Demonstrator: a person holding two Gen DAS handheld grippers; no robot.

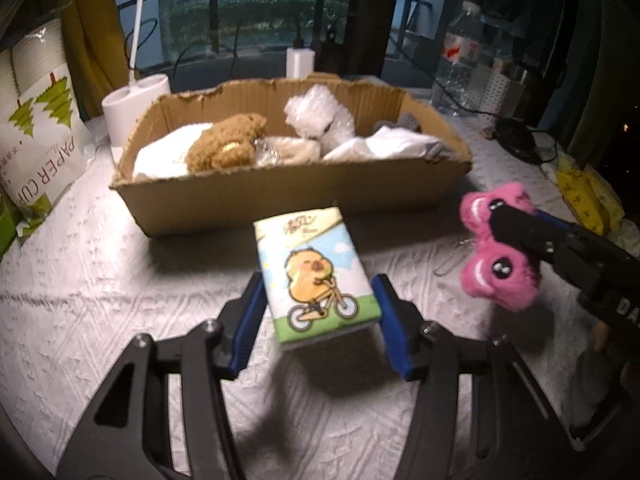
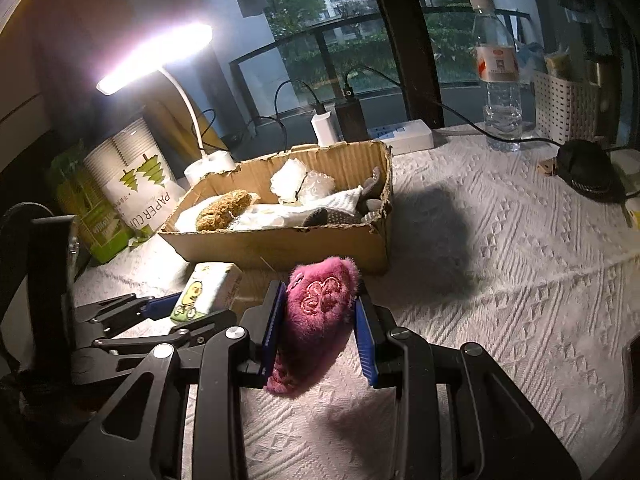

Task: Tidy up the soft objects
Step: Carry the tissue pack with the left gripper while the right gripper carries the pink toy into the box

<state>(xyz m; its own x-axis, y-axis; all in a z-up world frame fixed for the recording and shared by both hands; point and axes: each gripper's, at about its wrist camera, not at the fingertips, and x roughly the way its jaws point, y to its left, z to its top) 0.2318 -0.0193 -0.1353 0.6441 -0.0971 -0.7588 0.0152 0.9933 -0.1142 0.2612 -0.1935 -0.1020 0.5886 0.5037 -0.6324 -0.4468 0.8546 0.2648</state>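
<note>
One shallow brown cardboard box (image 1: pixel 288 200) holds one fuzzy brown plush bear (image 1: pixel 228 142), one crumpled wad of clear bubble wrap (image 1: pixel 318 116), and a heap of white cloths (image 1: pixel 384 144) whose number cannot be told (they overlap). On the white embossed tablecloth (image 1: pixel 100 300) there is one pocket tissue pack printed with a cartoon animal on a bicycle (image 1: pixel 316 276), and one fluffy pink plush toy (image 2: pixel 316 320). Behind stand one white desk lamp (image 2: pixel 160 56), one clear plastic water bottle (image 2: pixel 498 76), one wrapped stack of paper cups (image 1: pixel 40 112) and two black two-finger grippers (image 1: pixel 318 322) (image 2: pixel 320 330).
</note>
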